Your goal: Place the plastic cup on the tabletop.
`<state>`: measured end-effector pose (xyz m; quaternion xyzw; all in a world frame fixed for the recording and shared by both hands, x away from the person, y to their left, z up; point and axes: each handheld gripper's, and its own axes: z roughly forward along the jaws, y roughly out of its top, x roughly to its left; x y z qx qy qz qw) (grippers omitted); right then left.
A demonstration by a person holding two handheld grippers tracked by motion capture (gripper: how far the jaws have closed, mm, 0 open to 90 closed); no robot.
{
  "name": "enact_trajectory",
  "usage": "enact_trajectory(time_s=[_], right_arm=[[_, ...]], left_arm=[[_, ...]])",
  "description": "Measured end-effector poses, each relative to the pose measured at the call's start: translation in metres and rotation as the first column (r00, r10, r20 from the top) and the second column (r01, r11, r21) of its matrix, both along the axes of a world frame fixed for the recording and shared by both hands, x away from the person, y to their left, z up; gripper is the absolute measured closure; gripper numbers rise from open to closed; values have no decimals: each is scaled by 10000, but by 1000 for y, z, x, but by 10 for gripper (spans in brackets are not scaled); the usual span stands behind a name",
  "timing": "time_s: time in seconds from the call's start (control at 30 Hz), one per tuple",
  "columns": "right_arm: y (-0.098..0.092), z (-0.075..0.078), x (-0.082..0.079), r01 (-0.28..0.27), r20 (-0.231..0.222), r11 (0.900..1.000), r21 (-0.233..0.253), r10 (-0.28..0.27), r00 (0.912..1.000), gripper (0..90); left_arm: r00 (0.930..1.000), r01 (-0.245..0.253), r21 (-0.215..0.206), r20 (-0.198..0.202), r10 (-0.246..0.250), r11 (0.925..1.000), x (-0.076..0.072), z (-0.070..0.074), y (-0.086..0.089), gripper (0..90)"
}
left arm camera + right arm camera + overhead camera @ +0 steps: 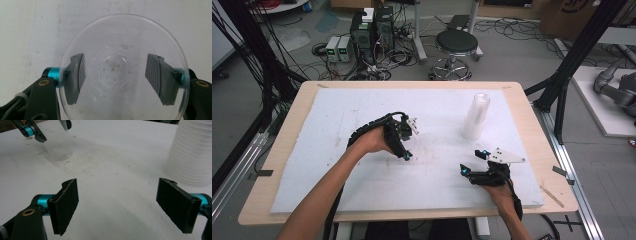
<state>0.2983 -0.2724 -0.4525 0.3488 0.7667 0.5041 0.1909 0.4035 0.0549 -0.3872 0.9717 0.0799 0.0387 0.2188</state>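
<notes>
The right gripper point(476, 161) is waiting at 5 o'clock, jaws apart and empty, while the left gripper point(408, 141) is clamping one clear cup point(122, 67) standing mid-board, leaving the cup stack point(475, 116) at 2 o'clock to be separated.

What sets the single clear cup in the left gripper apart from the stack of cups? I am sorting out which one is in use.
The single cup sits between the left gripper fingers; the stack of cups stands free, untouched. The single cup is one thin wall, seen through to the white mat; the stack looks milky, ringed with many rims. The stack stands nearer the open right gripper. Both are clear plastic, upright on the mat.
</notes>
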Motion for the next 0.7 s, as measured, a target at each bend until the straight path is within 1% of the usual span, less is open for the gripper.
enact_trajectory(time_s=[0.03, 0.13, 0.2, 0.23, 0.27, 0.33, 0.5, 0.57, 0.63, 0.7], right_arm=[[0, 0, 0, -11, 21, 10000, -4, 11, 10000, 177], [0, 0, 0, -79, 17, 10000, -8, 79, 10000, 177], [0, 0, 0, -64, -6, 10000, 31, 64, 10000, 177], [0, 0, 0, -74, -12, 10000, 36, 74, 10000, 177], [0, 0, 0, -75, -2, 10000, 32, 75, 10000, 177], [0, 0, 0, -77, -3, 10000, 35, 77, 10000, 177], [0, 0, 0, -92, -13, 10000, 16, 92, 10000, 177], [0, 0, 0, -97, -25, 10000, 21, 97, 10000, 177], [0, 0, 0, -82, -14, 10000, 40, 83, 10000, 177], [0, 0, 0, -116, -4, 9999, 38, 116, 9999, 177]], left_arm=[[10000, 11, 18, -11, -11, 10000, 0, 0, 0, 314], [9999, 115, -80, -42, -115, 9999, 0, -2, 0, 259], [10000, 27, -134, -57, -28, 9999, 0, -4, 0, 171], [10000, 50, -138, -29, -50, 9999, 0, -5, 1, 165], [9999, 71, -237, -116, -74, 9997, 0, -6, 2, 161], [9999, 4, -257, -111, -7, 9997, 0, -8, 3, 148], [9997, -119, -577, -221, 107, 9983, 0, -9, 9, 140], [9998, -122, -666, -182, 110, 9977, -1, -8, 11, 139], [9996, -200, -910, -203, 182, 9957, -2, -5, 15, 137], [9996, -167, -983, -235, 144, 9950, -4, -3, 19, 136]])
